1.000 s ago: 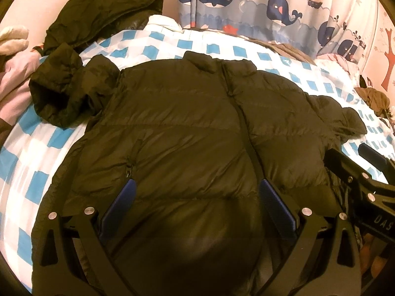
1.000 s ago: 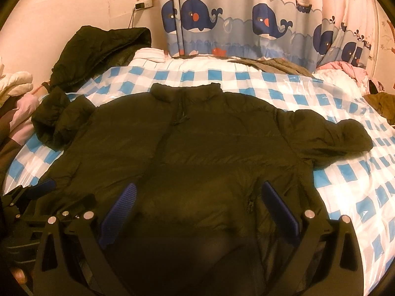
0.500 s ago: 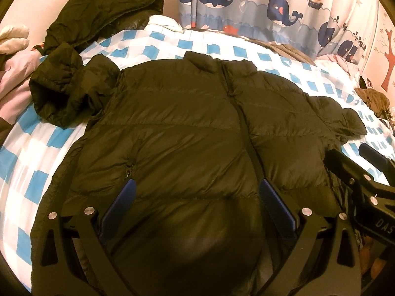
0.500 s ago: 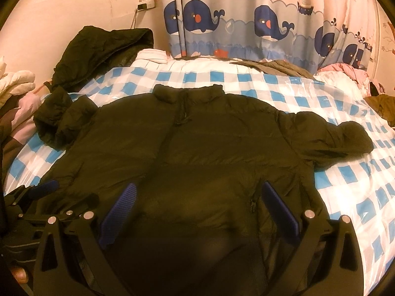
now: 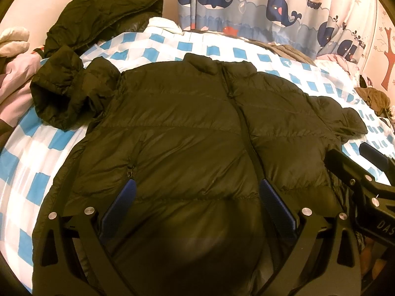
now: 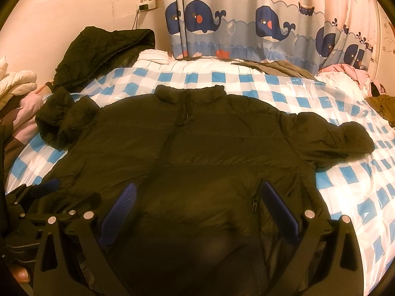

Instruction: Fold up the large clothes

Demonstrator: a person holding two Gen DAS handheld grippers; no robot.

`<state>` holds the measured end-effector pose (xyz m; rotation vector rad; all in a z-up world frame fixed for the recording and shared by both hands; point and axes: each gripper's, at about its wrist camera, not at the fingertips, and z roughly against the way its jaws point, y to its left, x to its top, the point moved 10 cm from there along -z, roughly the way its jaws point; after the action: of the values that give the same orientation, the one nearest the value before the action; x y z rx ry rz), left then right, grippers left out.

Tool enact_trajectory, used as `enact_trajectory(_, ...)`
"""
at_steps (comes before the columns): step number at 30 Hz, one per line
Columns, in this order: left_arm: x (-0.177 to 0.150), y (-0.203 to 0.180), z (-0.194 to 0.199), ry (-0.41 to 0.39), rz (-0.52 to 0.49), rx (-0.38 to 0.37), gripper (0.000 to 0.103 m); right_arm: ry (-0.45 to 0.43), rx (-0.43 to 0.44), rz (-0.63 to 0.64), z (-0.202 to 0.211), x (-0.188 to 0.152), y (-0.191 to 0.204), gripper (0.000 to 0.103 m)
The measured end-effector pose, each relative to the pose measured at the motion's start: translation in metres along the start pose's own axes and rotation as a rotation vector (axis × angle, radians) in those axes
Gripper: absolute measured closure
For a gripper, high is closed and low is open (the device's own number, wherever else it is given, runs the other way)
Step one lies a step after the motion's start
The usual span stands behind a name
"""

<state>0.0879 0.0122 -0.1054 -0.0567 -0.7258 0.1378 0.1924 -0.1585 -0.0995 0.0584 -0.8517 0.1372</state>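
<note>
No fold seems made yet: the jacket [image 5: 197,128] lies spread ahead of both grippers, left gripper [image 5: 195,197] and right gripper [image 6: 197,199] gaping empty.

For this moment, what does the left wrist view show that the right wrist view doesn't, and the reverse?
Only the left wrist view shows the red tree decal on the wall and the right gripper at its right edge. Only the right wrist view shows the wall socket, the sailboats on the curtain and the left gripper low left. Both show the dark puffer jacket spread front-up on the checked sheet, both grippers open above its hem.
</note>
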Motion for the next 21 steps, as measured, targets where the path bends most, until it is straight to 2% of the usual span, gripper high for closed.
enact_trajectory(21,-0.0001,-0.0002,0.0007,0.000,-0.002,0.001,0.007,-0.001,0.002,-0.001,0.0002,-0.0009,-0.0008,0.005)
